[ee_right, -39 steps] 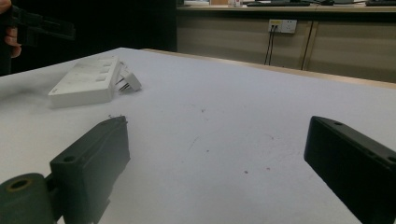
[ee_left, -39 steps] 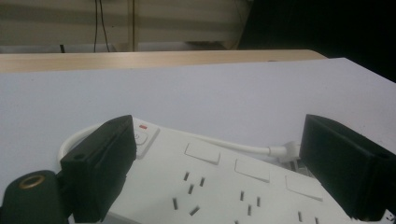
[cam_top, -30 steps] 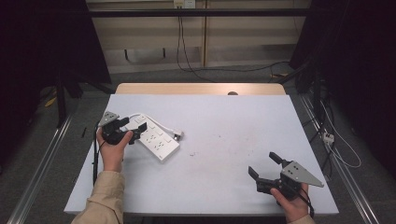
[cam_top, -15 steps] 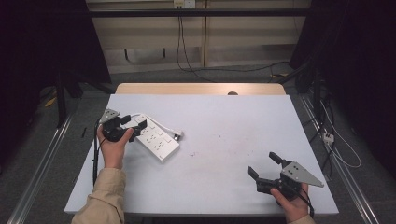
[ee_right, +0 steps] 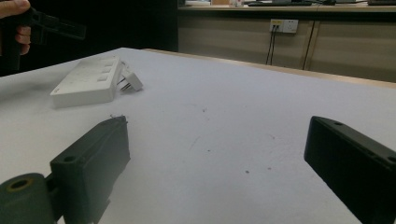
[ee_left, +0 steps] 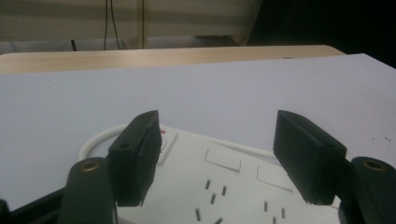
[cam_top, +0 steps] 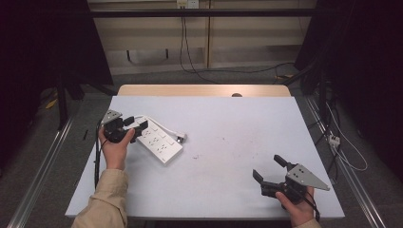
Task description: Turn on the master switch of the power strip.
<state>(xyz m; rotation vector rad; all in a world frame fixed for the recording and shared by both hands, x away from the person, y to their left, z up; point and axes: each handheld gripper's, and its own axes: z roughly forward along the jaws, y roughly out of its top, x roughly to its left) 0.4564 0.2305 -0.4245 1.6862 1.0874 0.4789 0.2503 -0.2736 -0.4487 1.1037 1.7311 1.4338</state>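
The power strip point(cam_top: 156, 141) lies flat at the left side of the tabletop point(cam_top: 228, 128), sockets up, its white cord point(cam_top: 161, 127) looped along the far edge and ending in a plug point(cam_top: 181, 138). The left gripper point(cam_top: 134, 130) hovers over the strip's near-left end, jaws apart and straddling it without contact. Compared with the two earlier frames, nothing has shifted: strip and both grippers hold position, so the grasp is judged not yet begun. The right gripper point(cam_top: 268, 167) rests well apart at the near-right corner, jaws apart, holding nothing. The surface between is bare apart from faint specks; no obstruction is apparent.
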